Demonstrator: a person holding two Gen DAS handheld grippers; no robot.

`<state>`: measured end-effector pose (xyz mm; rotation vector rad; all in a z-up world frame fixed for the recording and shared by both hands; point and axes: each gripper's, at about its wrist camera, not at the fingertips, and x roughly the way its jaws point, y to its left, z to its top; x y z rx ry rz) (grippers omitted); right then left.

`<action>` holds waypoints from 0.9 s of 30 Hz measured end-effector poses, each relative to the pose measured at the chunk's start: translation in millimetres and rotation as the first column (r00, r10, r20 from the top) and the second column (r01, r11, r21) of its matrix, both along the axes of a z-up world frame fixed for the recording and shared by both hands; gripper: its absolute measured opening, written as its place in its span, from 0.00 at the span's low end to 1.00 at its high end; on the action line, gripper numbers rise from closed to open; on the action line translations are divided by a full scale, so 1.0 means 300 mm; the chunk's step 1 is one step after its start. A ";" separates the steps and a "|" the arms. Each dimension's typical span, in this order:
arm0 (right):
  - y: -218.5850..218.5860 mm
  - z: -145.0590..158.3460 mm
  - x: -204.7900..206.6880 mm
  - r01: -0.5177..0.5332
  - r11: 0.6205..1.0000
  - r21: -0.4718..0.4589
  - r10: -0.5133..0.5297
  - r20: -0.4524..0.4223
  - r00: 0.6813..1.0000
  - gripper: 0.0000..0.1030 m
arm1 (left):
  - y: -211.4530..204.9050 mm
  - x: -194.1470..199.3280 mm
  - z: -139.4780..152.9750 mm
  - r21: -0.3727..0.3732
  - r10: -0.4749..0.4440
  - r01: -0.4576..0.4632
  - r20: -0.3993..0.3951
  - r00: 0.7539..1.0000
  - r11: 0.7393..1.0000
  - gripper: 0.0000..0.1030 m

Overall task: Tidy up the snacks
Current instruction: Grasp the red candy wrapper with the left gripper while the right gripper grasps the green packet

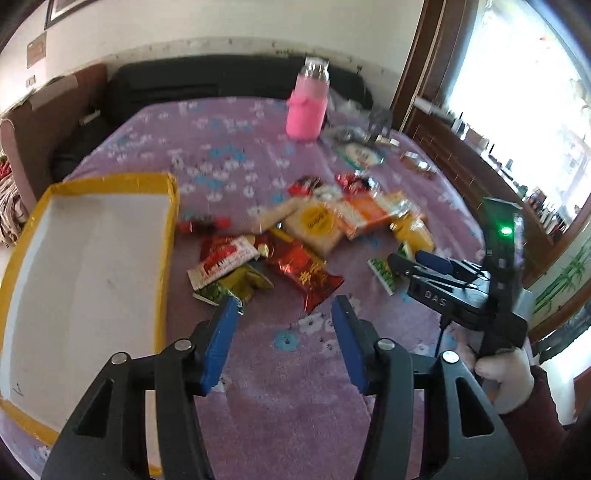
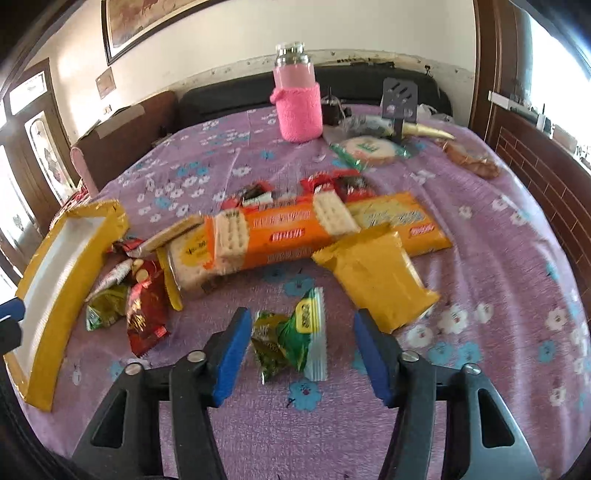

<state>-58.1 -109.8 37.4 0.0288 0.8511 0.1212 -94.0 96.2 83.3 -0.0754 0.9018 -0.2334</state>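
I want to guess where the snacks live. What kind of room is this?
Probably a living room at home: a black sofa behind the table's flowered purple cloth, a framed picture on the wall, and a bright window.

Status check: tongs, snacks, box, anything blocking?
Both tongs open, empty. Right tongs straddling green snack packet, not gripped. Yellow box empty. No obstruction.

We see our right gripper open around a green packet on the purple cloth, with orange crackers and a yellow tray beyond.
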 end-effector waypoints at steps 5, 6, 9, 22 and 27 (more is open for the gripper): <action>0.003 -0.016 -0.016 -0.048 0.997 0.060 0.046 0.037 0.998 0.39 | -0.073 0.055 -0.063 -0.013 -0.045 0.045 -0.048 0.998 0.999 0.59; -0.001 -0.020 -0.021 -0.055 0.996 0.072 0.051 0.047 0.998 0.38 | -0.086 0.070 -0.071 -0.019 -0.051 0.050 -0.066 0.997 0.999 0.59; -0.021 -0.024 -0.023 -0.051 0.993 0.108 0.045 0.054 0.998 0.38 | -0.138 0.128 -0.112 -0.010 -0.058 0.058 -0.111 0.992 0.998 0.58; -0.046 -0.009 -0.030 -0.075 0.984 0.160 0.063 0.078 0.995 0.27 | -0.176 0.242 -0.216 0.007 -0.033 0.034 -0.141 0.989 0.999 0.04; -0.049 -0.007 -0.036 -0.070 0.983 0.168 0.057 0.083 0.995 0.25 | -0.140 0.186 -0.161 -0.030 -0.038 0.035 -0.103 0.994 0.999 0.03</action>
